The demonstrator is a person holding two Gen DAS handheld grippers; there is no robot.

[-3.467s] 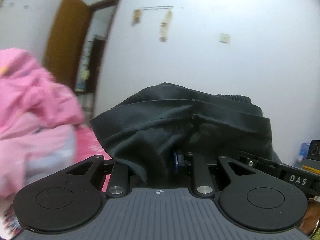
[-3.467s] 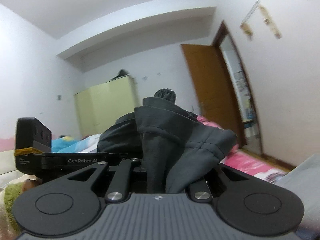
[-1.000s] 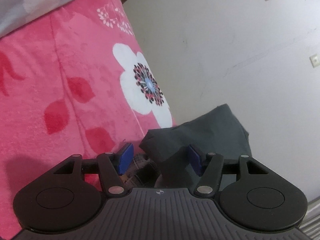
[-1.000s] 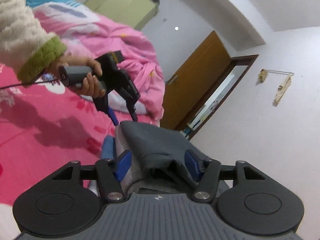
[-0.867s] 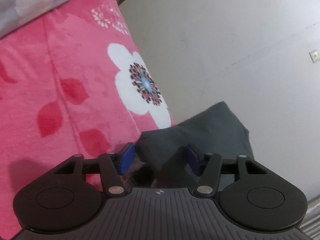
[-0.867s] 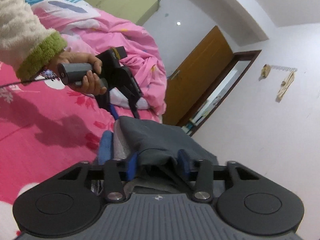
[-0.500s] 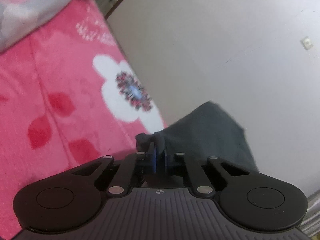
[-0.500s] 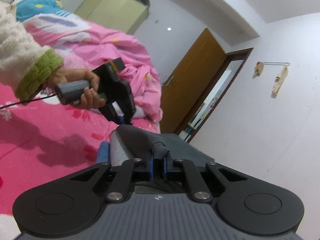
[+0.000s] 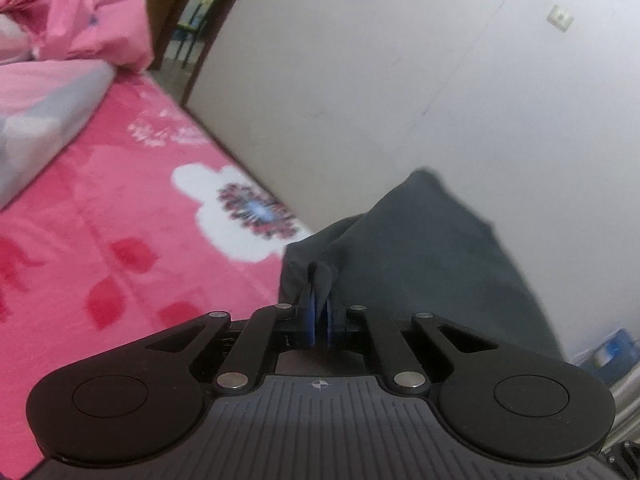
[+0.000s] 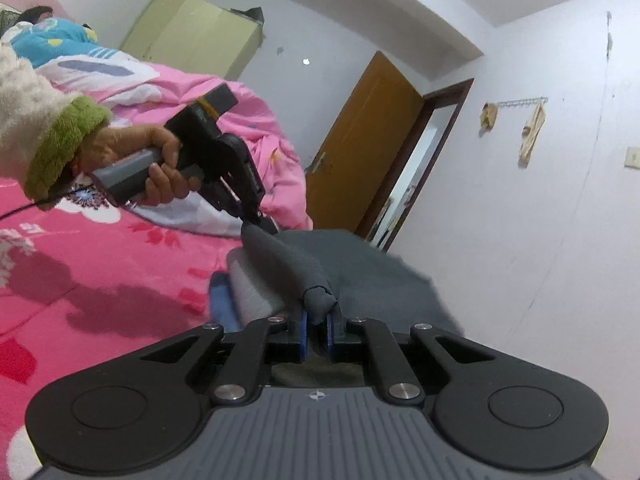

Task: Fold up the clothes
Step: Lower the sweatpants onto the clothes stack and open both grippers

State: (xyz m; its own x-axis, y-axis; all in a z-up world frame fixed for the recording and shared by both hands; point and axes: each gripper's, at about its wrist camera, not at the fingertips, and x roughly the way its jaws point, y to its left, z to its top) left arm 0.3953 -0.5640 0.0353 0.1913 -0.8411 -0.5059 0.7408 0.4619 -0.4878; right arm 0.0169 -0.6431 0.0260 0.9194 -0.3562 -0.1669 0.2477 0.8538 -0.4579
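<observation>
A dark grey garment [image 9: 420, 256] lies at the edge of the pink flowered bedspread [image 9: 100, 240], next to the white wall. My left gripper [image 9: 319, 312] is shut on a pinched fold of it. In the right wrist view the same garment [image 10: 360, 268] stretches between both grippers. My right gripper [image 10: 316, 320] is shut on a bunched corner. The left gripper [image 10: 256, 220], held by a hand in a fluffy sleeve, pinches the far corner. Folded grey and blue clothes [image 10: 244, 292] lie under the garment's left side.
A pink quilt [image 10: 224, 120] is heaped on the bed's far side, seen also as pink quilt [image 9: 68, 16]. A brown door [image 10: 360, 152] stands open beyond it, with a pale green wardrobe [image 10: 192, 36] behind. The white wall [image 9: 400, 80] runs close along the bed edge.
Both grippers have gone from open around the garment's edge to shut on it. Both have then moved with the cloth, and the left wrist view has rolled and lifted.
</observation>
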